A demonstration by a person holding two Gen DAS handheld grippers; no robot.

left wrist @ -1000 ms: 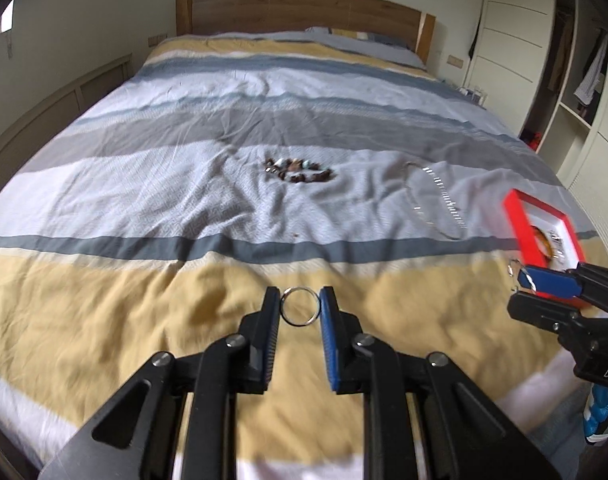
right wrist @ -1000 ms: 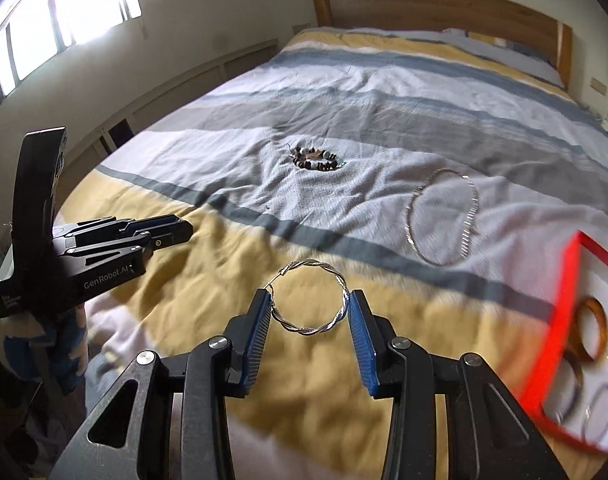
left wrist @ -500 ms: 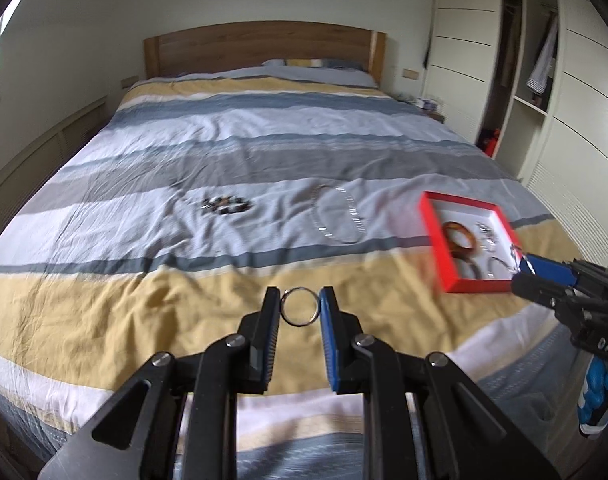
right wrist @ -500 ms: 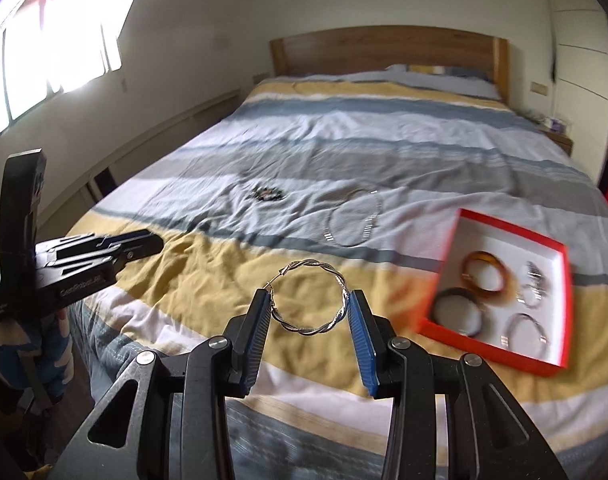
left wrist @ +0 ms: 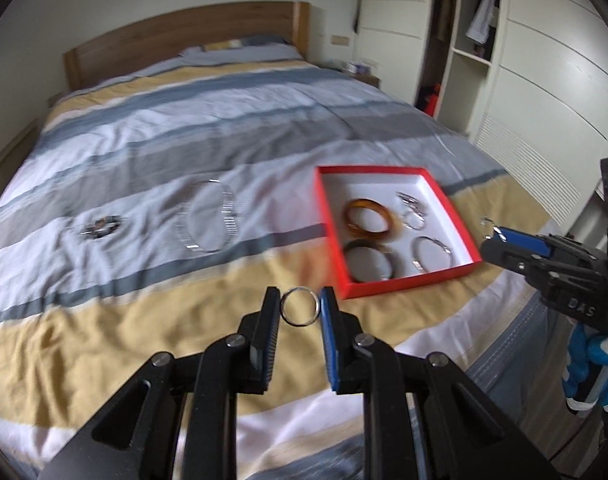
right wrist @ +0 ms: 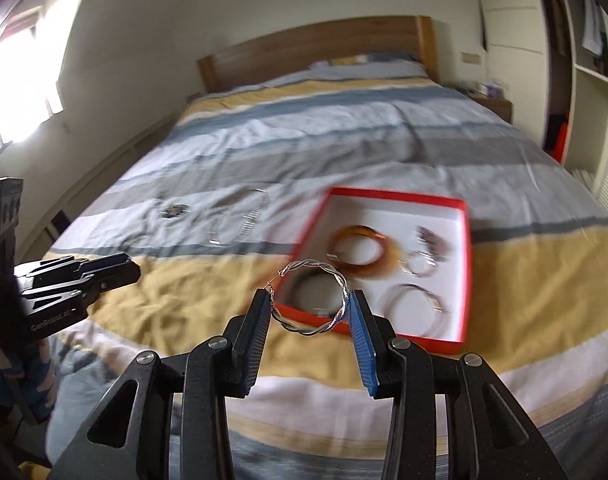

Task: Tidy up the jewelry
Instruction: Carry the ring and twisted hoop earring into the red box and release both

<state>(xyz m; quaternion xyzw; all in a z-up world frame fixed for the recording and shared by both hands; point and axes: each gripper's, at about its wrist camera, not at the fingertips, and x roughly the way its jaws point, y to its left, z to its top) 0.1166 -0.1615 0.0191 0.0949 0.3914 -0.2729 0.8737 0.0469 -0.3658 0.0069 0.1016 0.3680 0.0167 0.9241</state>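
Jewelry is split between your two grippers, the red box and the bedspread. Your left gripper (left wrist: 300, 306) pinches a small plain silver ring (left wrist: 299, 306) edge to edge between its pads, holding it in the air over the yellow band of the striped duvet (left wrist: 143, 152), just short of the near corner of the red box (left wrist: 400, 280). Your right gripper (right wrist: 308, 303) clamps a larger twisted silver hoop (right wrist: 310, 299) across its width, and from that wrist's view the hoop hangs in front of the box's near left corner. The shallow red box, white inside, sits flat on the bed near its right edge. Inside it you have an amber bangle (left wrist: 371, 216) toward the back, a dark bangle (left wrist: 368, 261) in front of it and touching it, a thin silver bangle (left wrist: 431, 253) at the near right, and a small cluster of silver pieces (left wrist: 412, 210) at the far right, too blurred to name. Out on the grey and white stripes, well left of the box, a silver necklace (left wrist: 207, 216) lies in an open loop, and just beyond it to the left sits a dark beaded bracelet (left wrist: 101, 226) in a small heap. From the left wrist's view your right gripper shows at the far right, beside the box, held by your blue-and-white gloved hand (left wrist: 592, 372). A wooden headboard (left wrist: 179, 40) closes the far end of the bed.
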